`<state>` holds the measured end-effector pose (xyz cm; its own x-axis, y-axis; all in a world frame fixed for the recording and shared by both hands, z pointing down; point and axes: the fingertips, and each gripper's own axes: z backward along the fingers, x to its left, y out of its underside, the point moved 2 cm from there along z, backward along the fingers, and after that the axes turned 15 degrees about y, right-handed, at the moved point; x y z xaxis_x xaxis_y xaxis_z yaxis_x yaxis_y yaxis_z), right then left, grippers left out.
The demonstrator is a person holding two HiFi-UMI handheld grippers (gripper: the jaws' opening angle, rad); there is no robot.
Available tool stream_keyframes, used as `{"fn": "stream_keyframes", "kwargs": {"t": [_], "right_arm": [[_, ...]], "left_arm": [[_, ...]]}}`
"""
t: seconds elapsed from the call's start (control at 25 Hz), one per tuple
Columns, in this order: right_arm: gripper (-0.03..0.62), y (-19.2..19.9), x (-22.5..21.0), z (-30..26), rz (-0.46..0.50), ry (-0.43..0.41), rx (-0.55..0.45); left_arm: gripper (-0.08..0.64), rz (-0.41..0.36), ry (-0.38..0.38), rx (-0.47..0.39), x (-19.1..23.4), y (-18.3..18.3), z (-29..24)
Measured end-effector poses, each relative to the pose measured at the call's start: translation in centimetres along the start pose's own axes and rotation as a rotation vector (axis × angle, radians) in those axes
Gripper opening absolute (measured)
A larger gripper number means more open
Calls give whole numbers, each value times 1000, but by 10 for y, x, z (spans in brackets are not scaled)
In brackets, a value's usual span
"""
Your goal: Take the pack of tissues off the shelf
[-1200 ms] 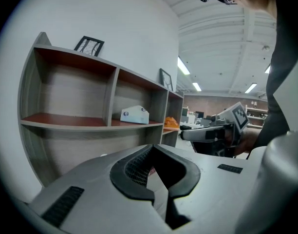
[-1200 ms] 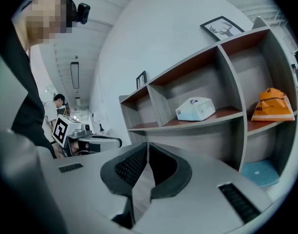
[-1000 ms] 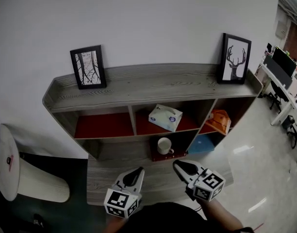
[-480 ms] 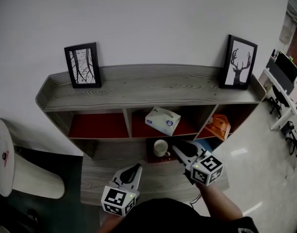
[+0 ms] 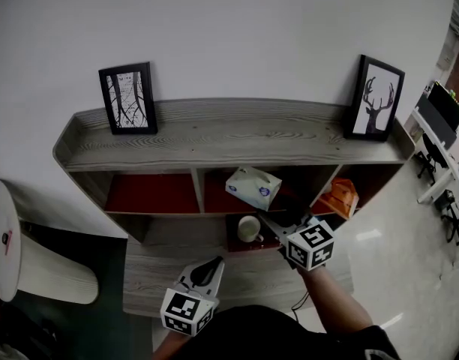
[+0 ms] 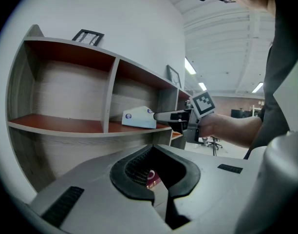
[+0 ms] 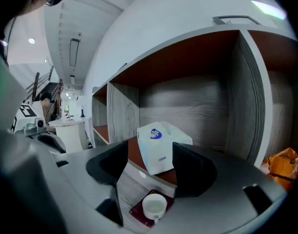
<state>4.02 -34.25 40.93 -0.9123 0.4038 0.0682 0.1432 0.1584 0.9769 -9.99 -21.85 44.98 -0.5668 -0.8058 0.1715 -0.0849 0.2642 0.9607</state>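
A shelf unit (image 5: 214, 137) stands against the wall. On its top board, one picture frame (image 5: 127, 98) stands near the left end and another picture frame (image 5: 379, 98) near the right end. In the upper row, the pack of tissues (image 5: 253, 187) lies in the middle compartment and a bag (image 5: 340, 196) in the compartment to its right. Below the pack, a cup (image 5: 249, 229) sits on a mat (image 7: 139, 214) in the lower compartment. A round table (image 5: 4, 246) stands left of the unit.

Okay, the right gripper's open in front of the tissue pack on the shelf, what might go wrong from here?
The right gripper has just been opening its jaws; the tissue pack shows between them, not yet pressed. It sits skewed, so they may catch only a corner and slip. The cup stands just below: a dropped pack could hit it.
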Motion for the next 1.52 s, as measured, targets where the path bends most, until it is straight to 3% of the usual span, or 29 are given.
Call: {"fn": "stream_keyframes", "kwargs": {"t": [0.32,0.64,0.76,1.0,1.52], "right_arm": [[255,9,3,-24,-5,16,67],[250,14,-3,-30,45,88,63],[149,15,-3,-28,61,90,63],[78,16,1,-22,80,86,71],[37,-11,-6,27,20,97,-16]], "left_arm": [[14,7,-4,-4,3,1,3],[14,13,-11,-10,2,4,8],[14,18,-14,-16,2,6,10],[14,24,-17,-17,0,9,14],[14,18,15,-11,-16,10,14]]}}
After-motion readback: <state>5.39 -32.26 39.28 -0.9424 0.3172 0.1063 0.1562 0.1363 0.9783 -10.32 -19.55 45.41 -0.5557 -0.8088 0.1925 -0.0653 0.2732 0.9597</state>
